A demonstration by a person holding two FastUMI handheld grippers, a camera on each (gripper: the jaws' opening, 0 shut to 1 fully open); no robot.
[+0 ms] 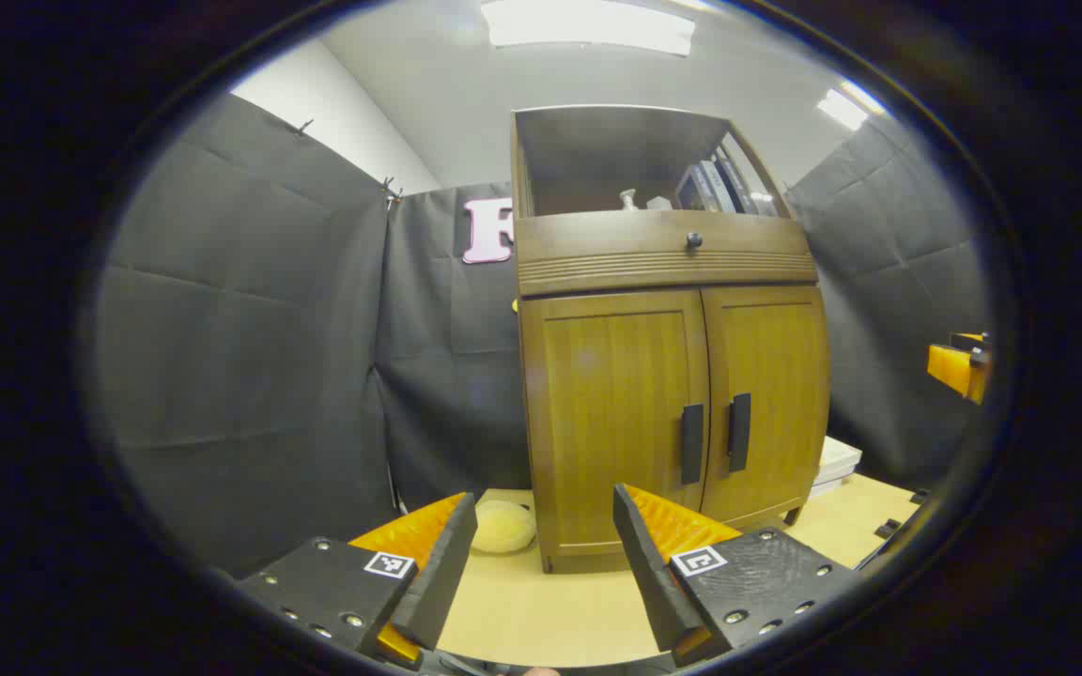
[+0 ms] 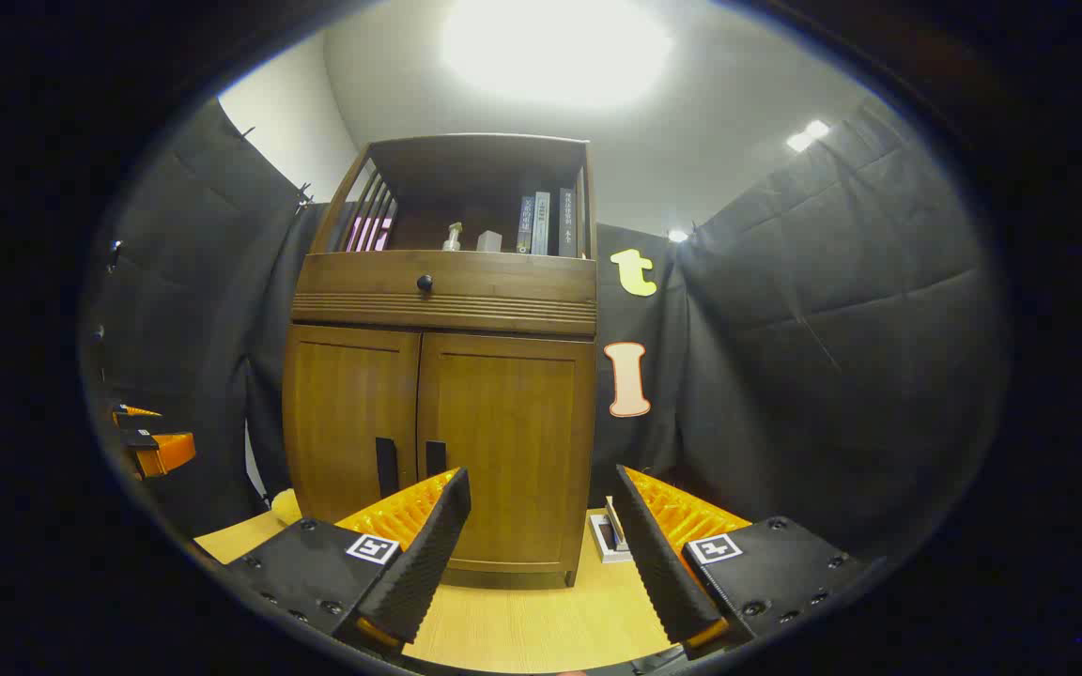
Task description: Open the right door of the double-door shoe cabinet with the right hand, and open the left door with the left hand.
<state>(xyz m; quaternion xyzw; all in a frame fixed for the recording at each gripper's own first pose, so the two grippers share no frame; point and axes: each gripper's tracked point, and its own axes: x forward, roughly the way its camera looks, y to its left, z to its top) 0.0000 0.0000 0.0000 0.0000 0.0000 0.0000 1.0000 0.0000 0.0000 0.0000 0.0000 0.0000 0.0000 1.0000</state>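
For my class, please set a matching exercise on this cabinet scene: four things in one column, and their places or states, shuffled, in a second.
Things:
1. books
2. round knob
3. two doors
4. yellow round cushion

Places or states:
A. closed, handles side by side
B. on the table, left of the cabinet as the left gripper view shows it
C. upright on the open top shelf
D. middle of the drawer front

Pairs: 1-C, 2-D, 3-A, 4-B
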